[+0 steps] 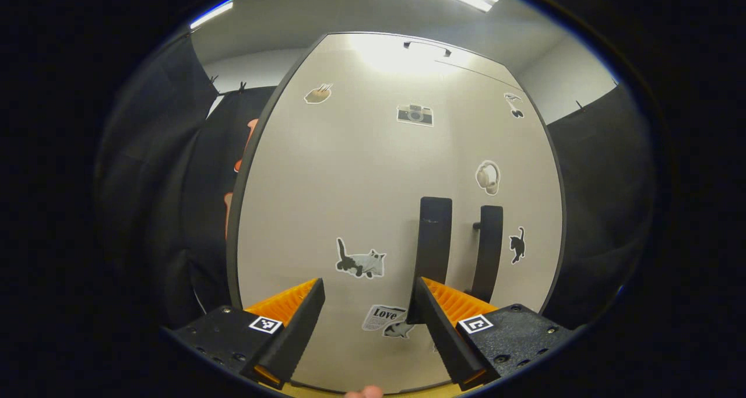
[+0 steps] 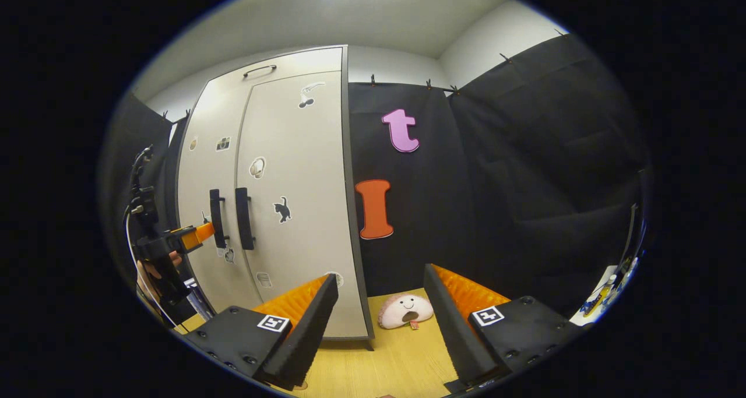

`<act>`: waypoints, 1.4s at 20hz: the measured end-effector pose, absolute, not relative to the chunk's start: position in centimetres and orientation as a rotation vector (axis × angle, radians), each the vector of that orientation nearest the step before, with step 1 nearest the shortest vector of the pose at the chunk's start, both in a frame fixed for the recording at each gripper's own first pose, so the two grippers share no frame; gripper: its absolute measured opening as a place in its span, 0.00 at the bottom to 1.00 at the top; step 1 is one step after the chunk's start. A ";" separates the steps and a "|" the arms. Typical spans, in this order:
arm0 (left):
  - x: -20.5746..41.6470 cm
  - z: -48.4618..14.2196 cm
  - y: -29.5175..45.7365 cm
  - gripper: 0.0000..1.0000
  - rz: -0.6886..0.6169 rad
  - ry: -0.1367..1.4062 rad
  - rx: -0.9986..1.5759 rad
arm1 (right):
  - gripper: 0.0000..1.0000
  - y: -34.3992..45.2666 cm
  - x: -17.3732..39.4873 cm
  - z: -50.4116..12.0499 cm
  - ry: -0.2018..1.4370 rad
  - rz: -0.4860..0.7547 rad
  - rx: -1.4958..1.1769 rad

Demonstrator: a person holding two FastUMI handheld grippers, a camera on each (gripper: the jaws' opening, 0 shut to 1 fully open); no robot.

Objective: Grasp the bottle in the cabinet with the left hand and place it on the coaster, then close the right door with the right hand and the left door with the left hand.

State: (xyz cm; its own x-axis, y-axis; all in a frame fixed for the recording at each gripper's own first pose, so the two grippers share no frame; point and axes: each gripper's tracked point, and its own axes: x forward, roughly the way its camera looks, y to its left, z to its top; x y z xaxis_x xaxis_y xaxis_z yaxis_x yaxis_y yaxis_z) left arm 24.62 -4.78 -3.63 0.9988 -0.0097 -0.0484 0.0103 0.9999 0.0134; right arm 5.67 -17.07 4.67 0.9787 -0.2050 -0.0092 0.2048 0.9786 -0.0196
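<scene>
The beige cabinet stands close in front, its left door (image 1: 326,211) and right door (image 1: 516,153) meeting at a thin seam, both looking shut. Stickers dot the doors. Two black vertical handles flank the seam: the left handle (image 1: 434,240) and the right handle (image 1: 488,252). My left gripper (image 1: 368,284) is open against the left door, its right finger at the foot of the left handle. In the right gripper view, the left gripper (image 2: 192,235) is at the left handle (image 2: 217,217), held by a hand (image 2: 154,270). My right gripper (image 2: 380,275) hangs open and empty, off to the right of the right door (image 2: 297,171).
A pink and white plush toy (image 2: 405,310) lies on the wooden tabletop (image 2: 396,357) by the cabinet's right corner. Black cloth walls close in the booth on both sides. Small items (image 2: 606,293) sit at the far right edge.
</scene>
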 end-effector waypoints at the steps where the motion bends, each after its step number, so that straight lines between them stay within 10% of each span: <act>1: 24.2 -3.7 -4.5 0.94 -0.010 0.051 0.003 | 0.97 -16.8 5.7 4.6 0.013 -0.199 -0.018; 28: 7.4 -2.8 2.5 0.95 0.138 0.059 -0.002 | 0.97 -9.4 7.1 2.1 0.076 0.061 -0.020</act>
